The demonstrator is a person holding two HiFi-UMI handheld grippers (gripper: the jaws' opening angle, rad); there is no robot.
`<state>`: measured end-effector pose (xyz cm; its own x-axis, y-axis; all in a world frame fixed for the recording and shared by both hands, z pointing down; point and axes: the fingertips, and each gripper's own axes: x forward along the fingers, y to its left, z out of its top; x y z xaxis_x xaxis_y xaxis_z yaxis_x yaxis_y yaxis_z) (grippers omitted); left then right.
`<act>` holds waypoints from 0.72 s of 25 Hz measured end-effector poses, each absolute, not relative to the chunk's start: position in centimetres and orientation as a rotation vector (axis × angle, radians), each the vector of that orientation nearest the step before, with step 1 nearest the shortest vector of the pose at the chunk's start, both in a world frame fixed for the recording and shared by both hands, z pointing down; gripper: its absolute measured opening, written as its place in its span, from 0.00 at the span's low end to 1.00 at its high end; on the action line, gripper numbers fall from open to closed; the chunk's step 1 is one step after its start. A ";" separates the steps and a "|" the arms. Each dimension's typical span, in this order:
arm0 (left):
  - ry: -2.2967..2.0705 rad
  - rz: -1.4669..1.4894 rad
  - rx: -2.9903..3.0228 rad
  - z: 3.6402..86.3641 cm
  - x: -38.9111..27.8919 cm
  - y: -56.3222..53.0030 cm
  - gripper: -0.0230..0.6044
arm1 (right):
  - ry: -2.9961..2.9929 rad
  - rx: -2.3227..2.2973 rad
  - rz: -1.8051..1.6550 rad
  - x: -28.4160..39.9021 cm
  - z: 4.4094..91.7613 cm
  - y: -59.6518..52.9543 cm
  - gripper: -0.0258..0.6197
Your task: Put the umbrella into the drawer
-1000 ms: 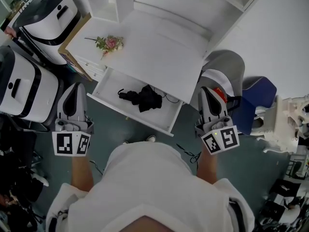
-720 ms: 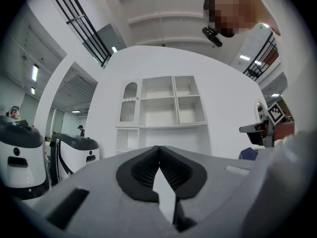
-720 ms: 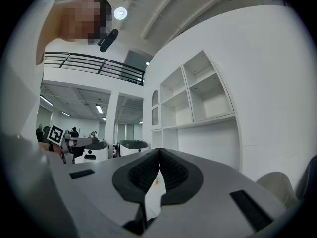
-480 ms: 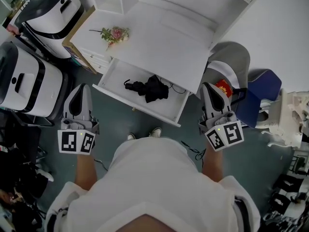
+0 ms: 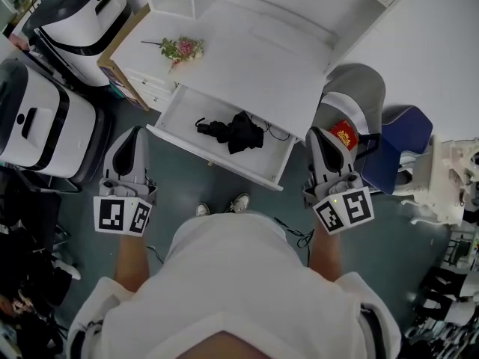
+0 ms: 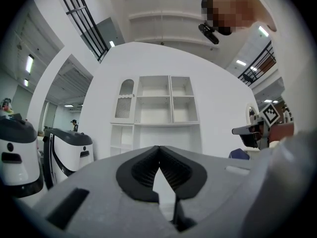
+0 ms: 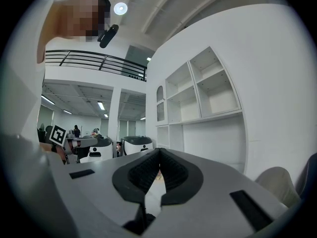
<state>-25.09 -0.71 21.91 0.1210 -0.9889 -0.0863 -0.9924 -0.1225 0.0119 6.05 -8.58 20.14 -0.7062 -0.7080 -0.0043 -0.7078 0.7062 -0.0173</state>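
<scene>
Black umbrella [image 5: 232,131] lay inside the open drawer [image 5: 185,109], long axis running along the drawer's length, slim end pointing left. My left tool [image 5: 132,133] and right tool [image 5: 319,134] were both closed, holding nothing.

A flower sprig [image 5: 182,48] lies near the left end of the white worktop [image 5: 262,62]. A cardboard panel [image 5: 118,57] runs along that end. Left of it stand two white, black-banded machines [image 5: 41,129]. Right of the worktop, a grey chair [image 5: 359,96] holds a red packet [image 5: 343,135], with a blue chair [image 5: 404,137] beside it.
</scene>
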 end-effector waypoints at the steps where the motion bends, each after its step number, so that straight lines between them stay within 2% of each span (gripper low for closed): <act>1: 2.050 0.114 -2.319 22.0 -25.2 -0.5 0.06 | 2.890 -1.200 -0.021 5.8 20.2 -8.3 0.04; 18: 1.964 0.158 -2.390 22.4 -25.8 2.9 0.06 | 2.855 -1.259 0.015 4.0 20.5 -4.4 0.04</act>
